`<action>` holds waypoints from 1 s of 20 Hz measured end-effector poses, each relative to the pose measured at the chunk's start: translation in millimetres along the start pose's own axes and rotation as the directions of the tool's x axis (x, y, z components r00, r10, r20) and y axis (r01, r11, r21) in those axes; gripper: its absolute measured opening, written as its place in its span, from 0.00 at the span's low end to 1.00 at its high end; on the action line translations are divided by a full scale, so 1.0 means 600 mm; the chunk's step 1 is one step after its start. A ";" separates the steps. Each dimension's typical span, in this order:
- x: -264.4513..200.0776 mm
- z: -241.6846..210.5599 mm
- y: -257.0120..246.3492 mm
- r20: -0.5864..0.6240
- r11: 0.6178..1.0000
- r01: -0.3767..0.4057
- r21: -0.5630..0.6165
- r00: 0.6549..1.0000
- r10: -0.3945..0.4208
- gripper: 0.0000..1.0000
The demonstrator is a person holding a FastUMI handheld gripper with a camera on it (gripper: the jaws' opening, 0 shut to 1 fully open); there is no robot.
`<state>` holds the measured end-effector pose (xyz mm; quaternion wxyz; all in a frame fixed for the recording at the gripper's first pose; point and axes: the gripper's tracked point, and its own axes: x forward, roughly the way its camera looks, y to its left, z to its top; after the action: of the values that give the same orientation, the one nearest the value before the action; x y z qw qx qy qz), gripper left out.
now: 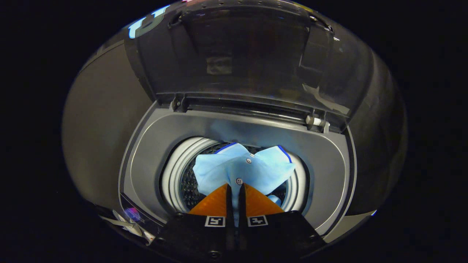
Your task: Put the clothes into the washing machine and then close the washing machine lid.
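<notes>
1. Grey washing machine (pixel 329 164) top surrounds a round drum (pixel 175 171); lid (pixel 248 54) stands raised at 12 o'clock.
2. Gripper (pixel 234 188) fingers pinch the light blue shirt (pixel 234 170).
3. Shirt hangs over the drum mouth.

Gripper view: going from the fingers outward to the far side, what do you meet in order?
Fingers shut on the light blue shirt → drum opening → grey top deck → hinge → raised lid.

Dim booth — dark cloth wall (pixel 380 95) behind, grey panel (pixel 102 120) beside — little light.
</notes>
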<state>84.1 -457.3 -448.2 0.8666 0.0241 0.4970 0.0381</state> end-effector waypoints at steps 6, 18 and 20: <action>-0.011 -0.008 0.012 0.000 0.999 -0.031 -0.009 1.000 0.031 0.17; -0.070 0.045 -0.012 0.102 0.999 -0.007 0.054 0.995 0.001 0.99; -0.096 0.069 -0.016 0.138 0.998 -0.012 0.067 0.990 0.003 1.00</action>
<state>91.5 -472.4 -378.4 0.8974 0.0581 0.4368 0.0227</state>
